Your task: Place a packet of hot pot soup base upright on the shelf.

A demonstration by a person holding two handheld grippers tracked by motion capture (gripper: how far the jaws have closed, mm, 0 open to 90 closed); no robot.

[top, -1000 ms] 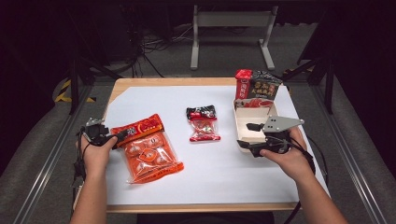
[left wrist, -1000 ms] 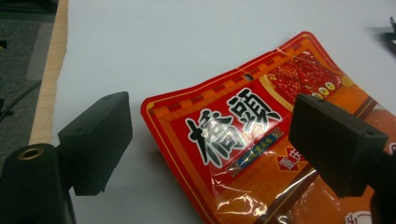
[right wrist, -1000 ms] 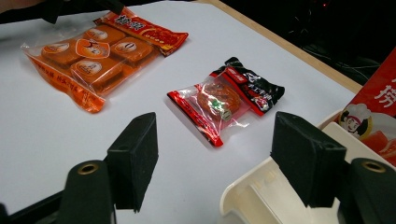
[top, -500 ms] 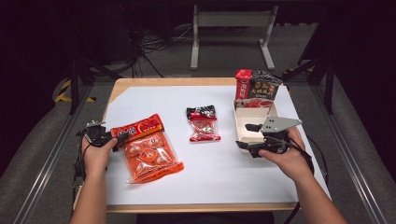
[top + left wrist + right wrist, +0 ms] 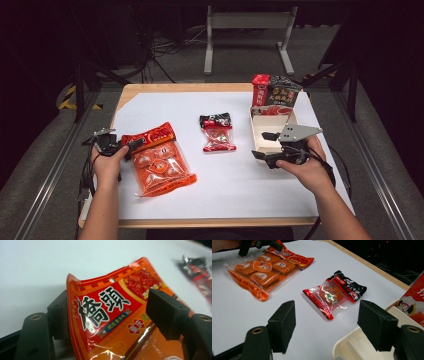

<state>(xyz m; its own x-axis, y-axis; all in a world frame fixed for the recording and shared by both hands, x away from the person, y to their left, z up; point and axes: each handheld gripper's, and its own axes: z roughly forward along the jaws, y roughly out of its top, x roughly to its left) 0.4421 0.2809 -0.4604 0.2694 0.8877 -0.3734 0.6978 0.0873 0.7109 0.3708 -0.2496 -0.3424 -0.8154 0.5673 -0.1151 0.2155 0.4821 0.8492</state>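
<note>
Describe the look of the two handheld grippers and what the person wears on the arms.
Both grippers are black. The left gripper has two blocky rectangular pads on rounded arms with brass-coloured screw holes; black cables trail from it. The right gripper is built the same, and the high view shows a grey three-cornered plate on top and a black cable. The forearms are bare: no sleeves or gloves.

Small red-and-black snack packet (image 5: pixel 217 132) mid-table, white sheet (image 5: pixel 240 190) beneath (metal stand (image 5: pixel 247 20) behind)
</note>
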